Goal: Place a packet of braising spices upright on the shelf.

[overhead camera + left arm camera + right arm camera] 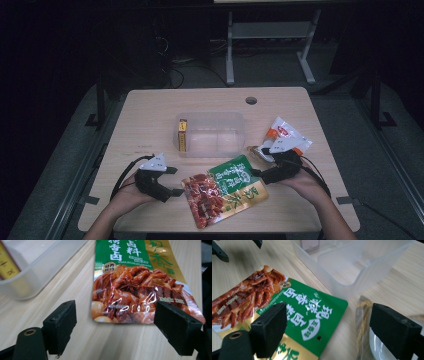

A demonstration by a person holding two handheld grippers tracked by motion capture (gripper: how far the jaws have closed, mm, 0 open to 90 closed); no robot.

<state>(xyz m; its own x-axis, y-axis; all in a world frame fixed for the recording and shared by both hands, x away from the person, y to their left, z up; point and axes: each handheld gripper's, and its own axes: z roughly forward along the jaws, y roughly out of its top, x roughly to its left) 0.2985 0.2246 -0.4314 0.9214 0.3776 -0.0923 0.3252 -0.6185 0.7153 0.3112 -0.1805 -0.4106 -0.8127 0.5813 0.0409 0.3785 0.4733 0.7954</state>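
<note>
Standing wide apart, the jaws of the left gripper hold nothing; the bottom edge of the green-and-red food pouch lies on the wood just beyond them, apart from both pads as far as the left gripper view shows. The right gripper is likewise released, its jaws spread over the pouch's green top corner without pressing on it (its right pad sits beside a second, crinkled wrapper edge).

From above, the left gripper rests at about nine o'clock of the pouch, the right gripper at about two o'clock, each in one of the person's hands. The pouch lies flat and slanted on the table, near its front edge.

At twelve o'clock of the pouch stands a clear plastic container, near but apart from it, with a yellow box upright against its left wall. An orange-and-white packet lies at one o'clock of the right gripper.
</note>
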